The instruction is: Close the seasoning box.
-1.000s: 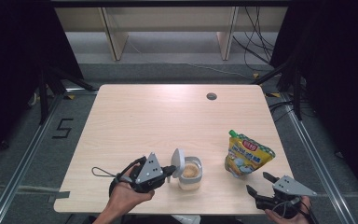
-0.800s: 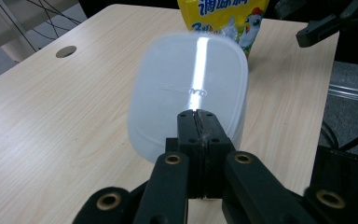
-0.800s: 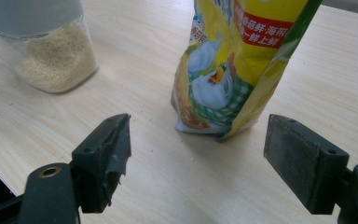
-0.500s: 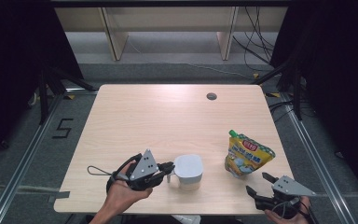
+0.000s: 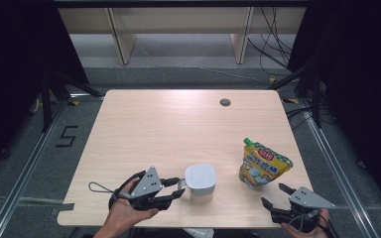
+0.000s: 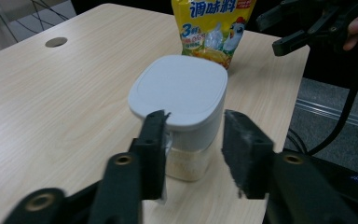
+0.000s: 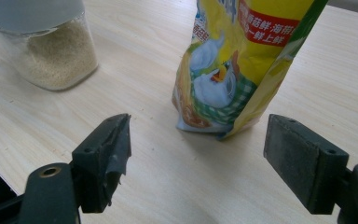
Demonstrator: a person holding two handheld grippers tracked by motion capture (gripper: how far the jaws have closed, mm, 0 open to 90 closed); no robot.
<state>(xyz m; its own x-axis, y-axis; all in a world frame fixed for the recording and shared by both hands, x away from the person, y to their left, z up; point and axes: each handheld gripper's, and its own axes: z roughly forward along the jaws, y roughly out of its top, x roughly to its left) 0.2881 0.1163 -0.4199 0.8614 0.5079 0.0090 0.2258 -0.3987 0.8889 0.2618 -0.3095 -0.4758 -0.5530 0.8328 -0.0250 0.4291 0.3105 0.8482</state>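
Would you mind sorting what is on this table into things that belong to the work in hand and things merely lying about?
In use:
- white-lidded jar, lid closed, by the left gripper

Lying about:
- yellow seasoning pouch, standing before the open right gripper
- table's cable hole

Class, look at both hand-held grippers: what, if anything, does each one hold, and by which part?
Nothing is held. The left hand-held gripper has just been opening beside the jar lid; the right hand-held gripper stands open before the pouch.
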